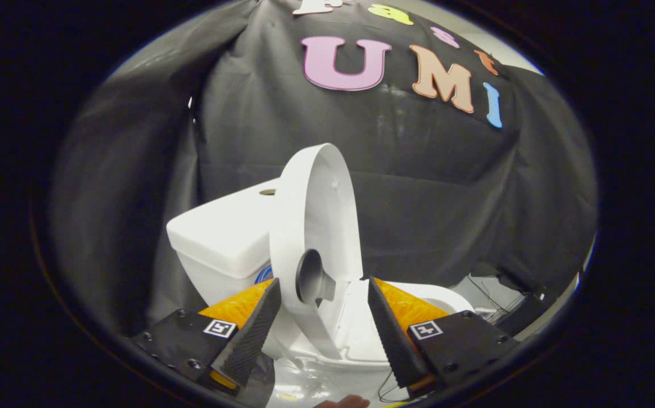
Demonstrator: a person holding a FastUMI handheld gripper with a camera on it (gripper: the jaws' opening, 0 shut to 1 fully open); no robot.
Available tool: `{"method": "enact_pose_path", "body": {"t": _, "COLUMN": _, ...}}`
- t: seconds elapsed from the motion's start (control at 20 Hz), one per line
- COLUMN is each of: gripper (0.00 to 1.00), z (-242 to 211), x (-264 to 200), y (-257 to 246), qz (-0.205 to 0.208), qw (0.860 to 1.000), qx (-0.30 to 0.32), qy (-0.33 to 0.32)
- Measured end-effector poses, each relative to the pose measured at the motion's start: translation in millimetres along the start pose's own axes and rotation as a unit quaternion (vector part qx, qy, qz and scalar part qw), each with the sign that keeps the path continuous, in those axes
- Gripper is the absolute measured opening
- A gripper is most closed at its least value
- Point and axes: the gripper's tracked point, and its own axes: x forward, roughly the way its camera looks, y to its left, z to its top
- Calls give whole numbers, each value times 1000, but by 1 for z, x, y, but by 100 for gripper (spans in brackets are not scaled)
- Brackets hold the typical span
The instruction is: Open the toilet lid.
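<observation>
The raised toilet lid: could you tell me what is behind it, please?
Behind the raised toilet lid stands the white tank; the lid covers the tank's near end. The open gripper straddles the lid's lower edge, not pressing it.

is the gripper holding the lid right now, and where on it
Nothing is held. The gripper has its jaws spread wide, and the raised toilet lid stands in the gap between them with its rim touching neither one.

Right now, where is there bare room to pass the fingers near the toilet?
The gripper is open, its fingers astride the raised lid. Free: the tank top left of the lid, and the seat rim right of it. Crowded: cables further right.
</observation>
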Motion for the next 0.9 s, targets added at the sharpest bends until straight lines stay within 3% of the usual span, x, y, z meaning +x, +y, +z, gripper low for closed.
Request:
{"method": "enact_pose_path", "body": {"t": 0.35, "gripper": 95, "z": 8, "x": -29, "y": -20, "qz": 27, "qw": 998, "qx": 30, "qy": -41}}
{"method": "enact_pose_path", "body": {"t": 0.65, "gripper": 95, "z": 17, "x": -53, "y": -50, "qz": 62, "qw": 996, "qx": 1, "qy": -72}}
{"method": "enact_pose_path", "body": {"t": 0.9, "gripper": 95, "z": 10, "x": -64, "y": -77, "qz": 85, "qw": 993, "qx": 12, "qy": -83}}
